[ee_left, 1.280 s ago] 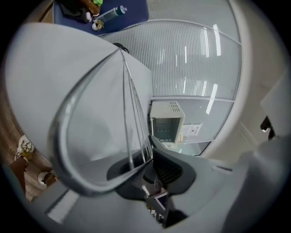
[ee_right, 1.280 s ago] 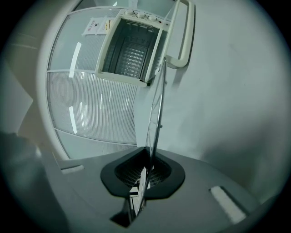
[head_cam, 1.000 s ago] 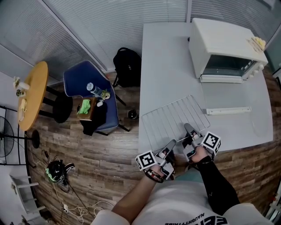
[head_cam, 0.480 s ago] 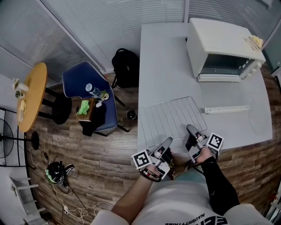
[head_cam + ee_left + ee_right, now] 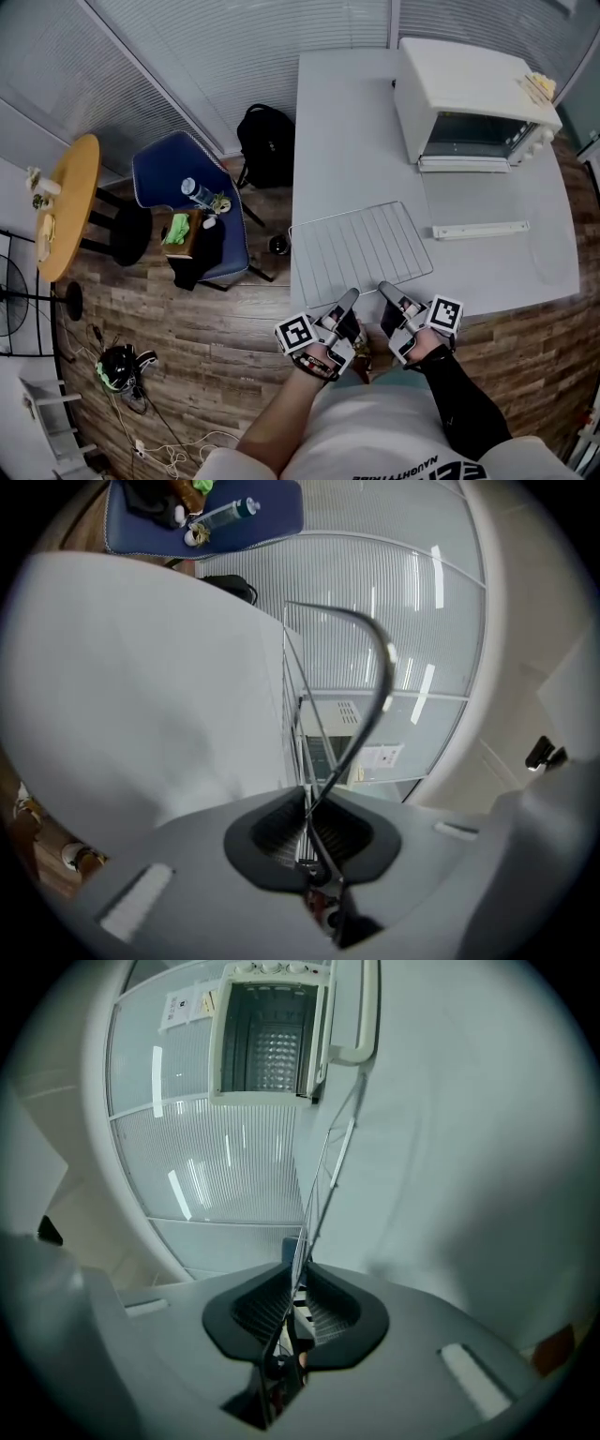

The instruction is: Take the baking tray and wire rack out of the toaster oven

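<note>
The wire rack [image 5: 361,251] lies flat on the grey table [image 5: 347,122], near its front edge and in front of the white toaster oven [image 5: 469,98]. The oven's door is open, with the handle [image 5: 480,229] toward me. My left gripper [image 5: 349,298] is at the rack's near edge. Its jaws are closing and pinch the rim wire [image 5: 385,682] between the pads [image 5: 272,822]. My right gripper [image 5: 386,289] sits just beside it on the same edge. Its jaws are closing, with the rack wire [image 5: 323,1185] in the gap between them and the pads off it. The oven cavity [image 5: 272,1044] faces the right gripper. I see no baking tray.
Left of the table, on the wooden floor, stand a blue chair [image 5: 192,206] with small items, a black backpack [image 5: 267,141] and a round wooden table [image 5: 66,202]. The table's front edge is right under both grippers.
The rack has slid toward the table's front left corner and squared up. The right gripper let go and moved left along the near edge, close to the left gripper.
</note>
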